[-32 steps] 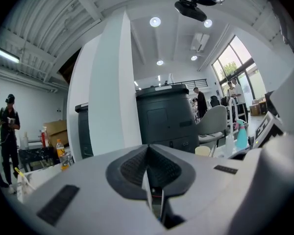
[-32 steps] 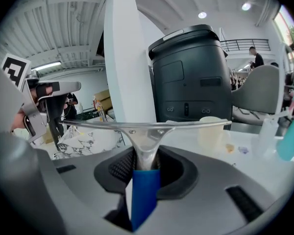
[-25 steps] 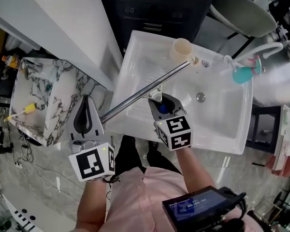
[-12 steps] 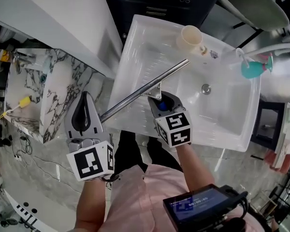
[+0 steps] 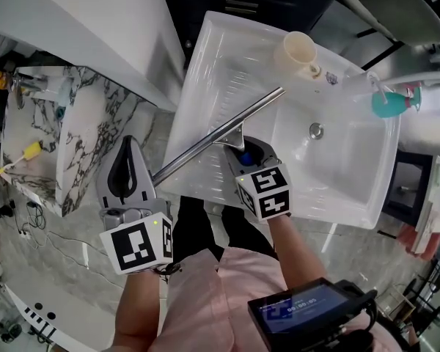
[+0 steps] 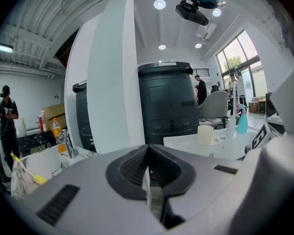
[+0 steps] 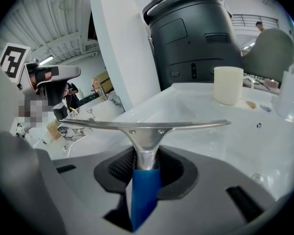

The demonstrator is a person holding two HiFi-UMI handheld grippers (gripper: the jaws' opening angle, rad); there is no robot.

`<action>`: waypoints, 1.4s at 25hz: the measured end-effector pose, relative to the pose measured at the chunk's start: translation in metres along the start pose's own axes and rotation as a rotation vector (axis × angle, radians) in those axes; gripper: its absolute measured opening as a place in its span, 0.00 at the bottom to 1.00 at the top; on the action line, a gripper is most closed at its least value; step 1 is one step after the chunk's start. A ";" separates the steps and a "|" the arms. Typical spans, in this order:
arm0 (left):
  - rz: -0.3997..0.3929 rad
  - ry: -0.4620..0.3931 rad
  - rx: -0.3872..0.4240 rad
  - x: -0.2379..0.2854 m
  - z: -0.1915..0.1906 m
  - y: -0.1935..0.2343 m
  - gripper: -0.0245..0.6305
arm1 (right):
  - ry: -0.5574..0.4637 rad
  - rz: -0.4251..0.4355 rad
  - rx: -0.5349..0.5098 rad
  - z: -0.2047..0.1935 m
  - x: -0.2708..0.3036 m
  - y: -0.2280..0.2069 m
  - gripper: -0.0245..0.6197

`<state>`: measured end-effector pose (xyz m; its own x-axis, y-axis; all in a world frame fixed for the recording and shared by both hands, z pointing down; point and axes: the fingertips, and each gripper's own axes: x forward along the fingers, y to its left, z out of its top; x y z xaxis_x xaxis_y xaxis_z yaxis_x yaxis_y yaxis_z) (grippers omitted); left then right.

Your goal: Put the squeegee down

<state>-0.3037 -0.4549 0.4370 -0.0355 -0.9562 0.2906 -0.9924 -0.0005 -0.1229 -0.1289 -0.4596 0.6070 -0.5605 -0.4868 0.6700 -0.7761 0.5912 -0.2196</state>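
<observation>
The squeegee (image 5: 214,133) has a long metal blade and a blue handle. My right gripper (image 5: 243,152) is shut on that handle and holds the blade slantwise over the front left part of the white sink (image 5: 350,210). In the right gripper view the blade (image 7: 147,125) lies level across the picture above the basin (image 7: 186,106), and the handle sits between the jaws of the right gripper (image 7: 146,166). My left gripper (image 5: 128,152) hangs left of the sink, off its edge, shut with nothing in it. Its closed jaws show low in the left gripper view (image 6: 148,151).
A cream cup (image 5: 299,52) stands on the sink's back rim, with a teal spray bottle (image 5: 389,101) at the right corner and the drain (image 5: 316,130) in the bowl. A marble counter (image 5: 81,138) lies to the left. A white pillar (image 6: 112,82) and a dark bin (image 6: 169,102) stand behind.
Both grippers have sunk lower. The squeegee has come down with the right gripper toward the sink, and its far tip now lies further from the cup.
</observation>
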 end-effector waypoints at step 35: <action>0.021 -0.040 -0.026 -0.007 0.013 0.016 0.05 | 0.165 0.027 -0.067 -0.009 0.011 0.010 0.35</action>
<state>-0.3174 -0.4521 0.4210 -0.0526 -0.9668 0.2499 -0.9942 0.0274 -0.1035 -0.1395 -0.4530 0.6187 -0.5211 -0.3615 0.7732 -0.7376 0.6466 -0.1948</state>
